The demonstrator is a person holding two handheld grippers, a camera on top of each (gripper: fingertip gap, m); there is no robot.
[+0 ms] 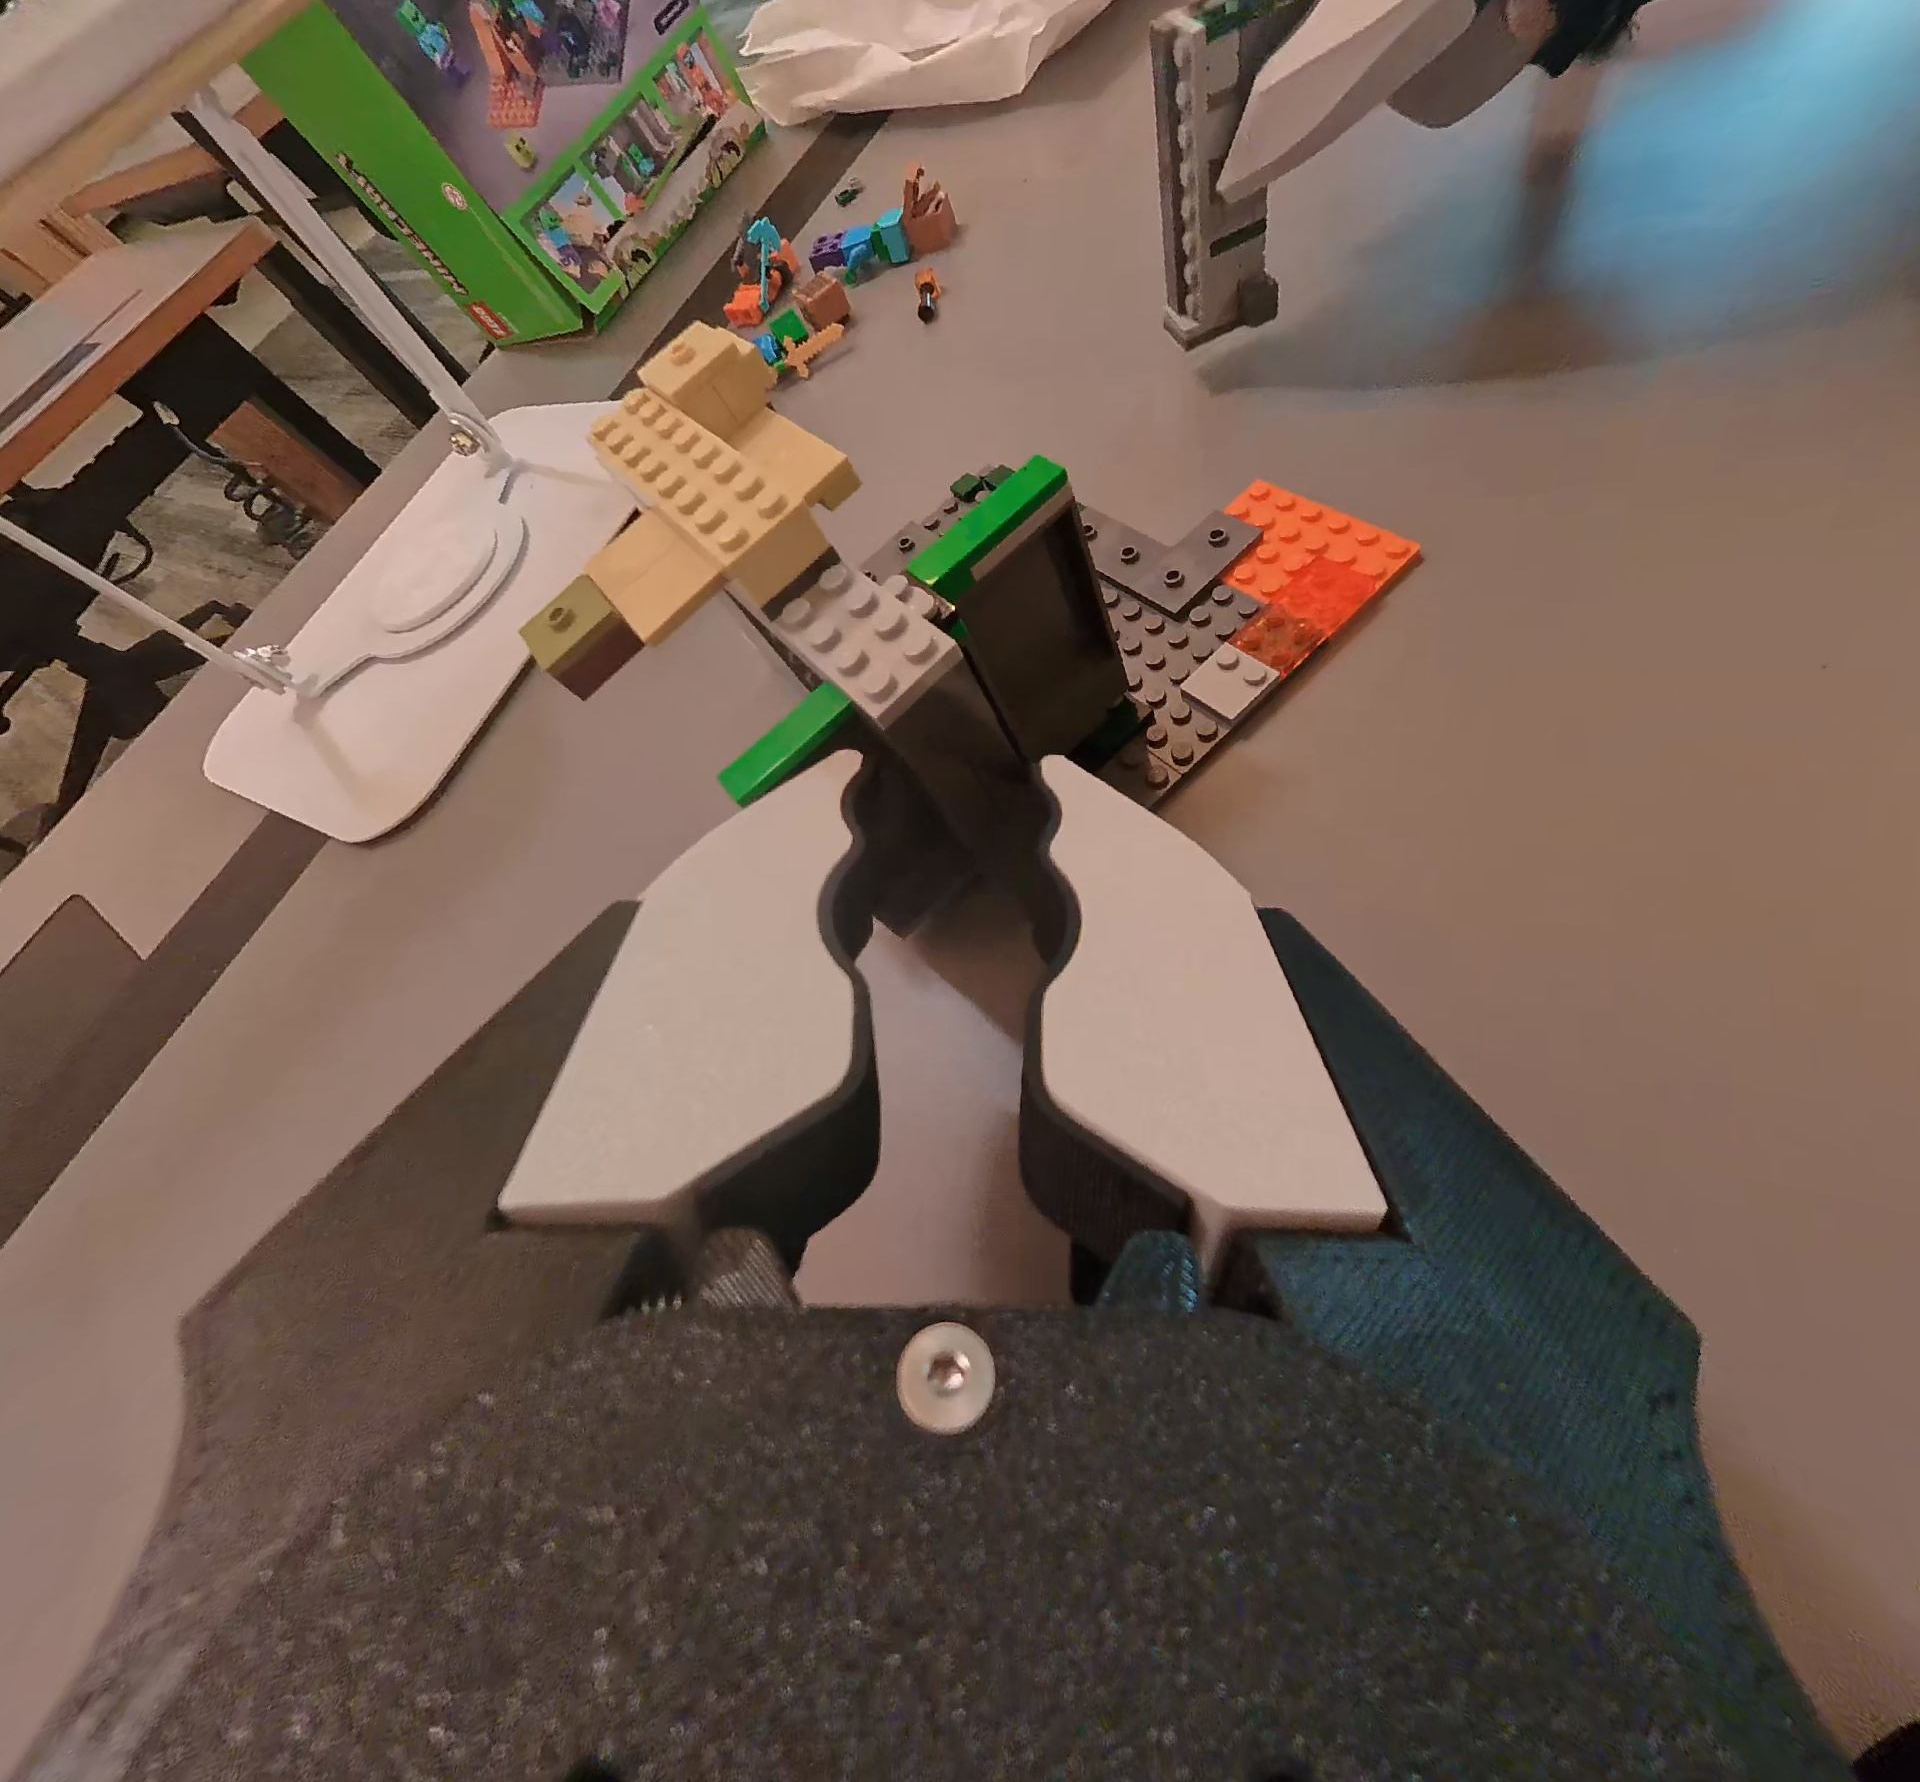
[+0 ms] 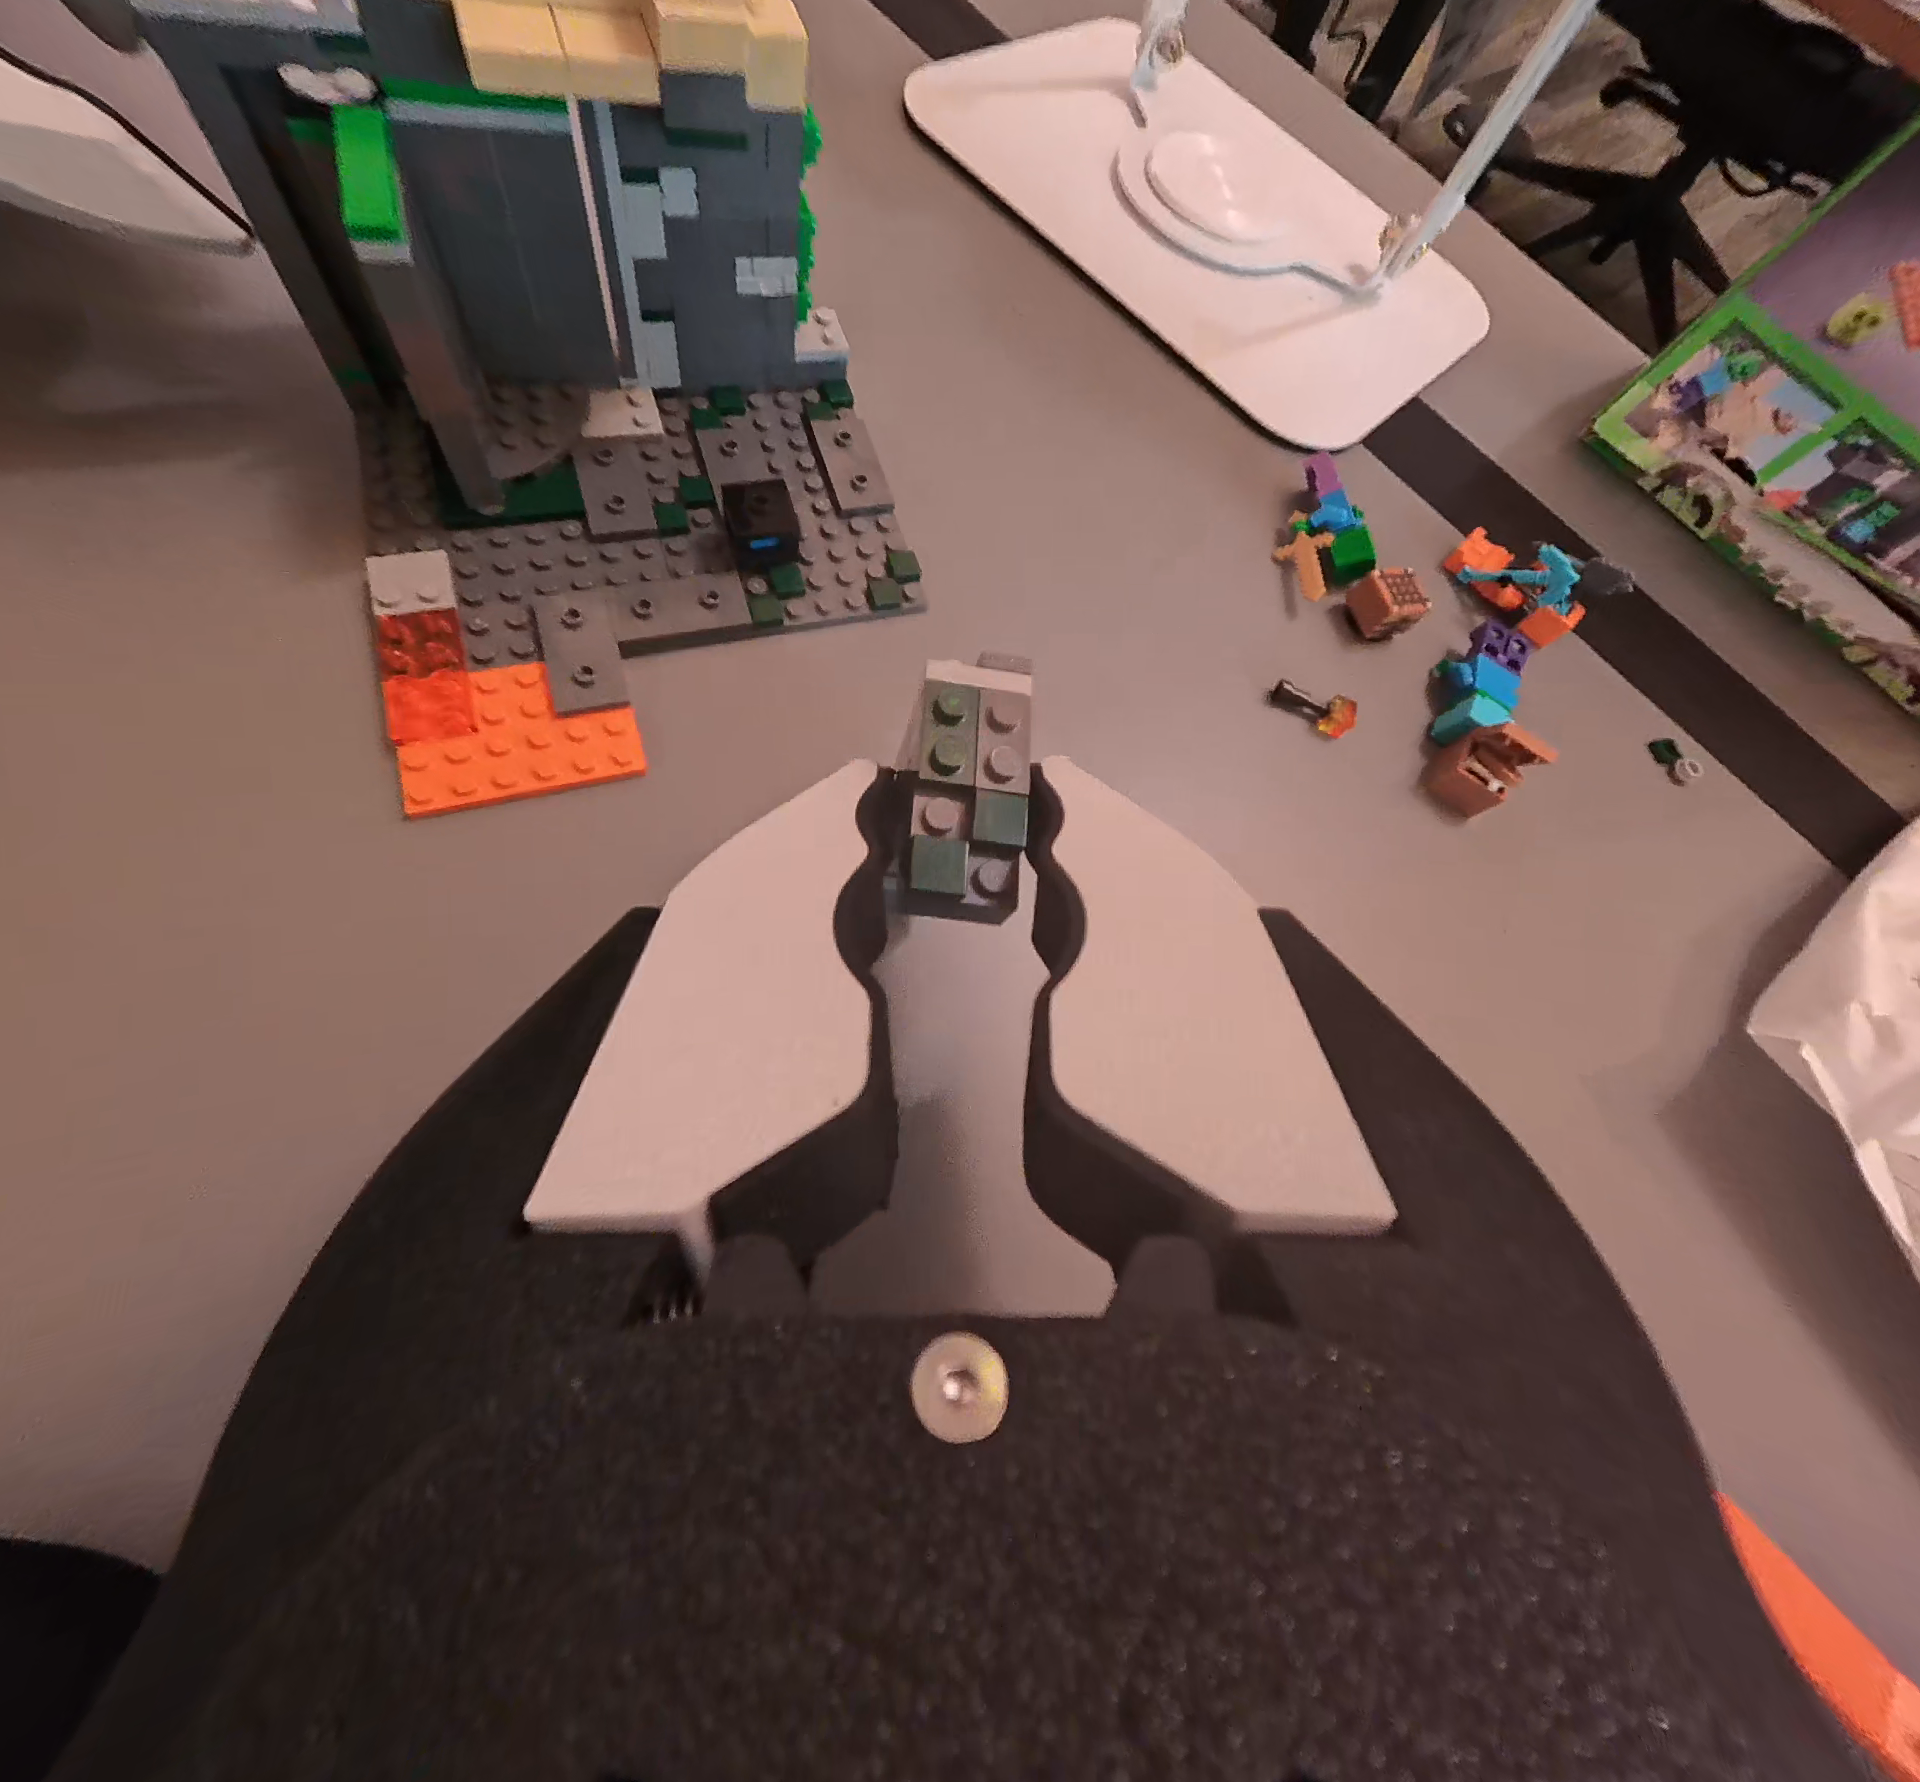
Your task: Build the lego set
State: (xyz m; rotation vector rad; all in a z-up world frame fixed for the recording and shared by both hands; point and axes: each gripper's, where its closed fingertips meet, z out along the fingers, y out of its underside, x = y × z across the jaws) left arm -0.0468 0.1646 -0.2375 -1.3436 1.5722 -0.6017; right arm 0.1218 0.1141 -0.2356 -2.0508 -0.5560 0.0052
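Grey worktop (image 2: 1143, 589); lamp base (image 2: 1195, 226) upper right. Left tongs (image 1: 948, 802) grip the tower (image 1: 935, 652); right tongs (image 2: 961, 797) grip a column (image 2: 961, 797).

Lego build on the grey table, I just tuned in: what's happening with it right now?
The left tool is clamped on the tall grey, green and tan tower standing on the studded baseplate. The right tool grips a narrow grey and dark green column section, held off to the side and not yet joined to the tower. Small figures and loose pieces lie near the set's box, beside a white lamp base.
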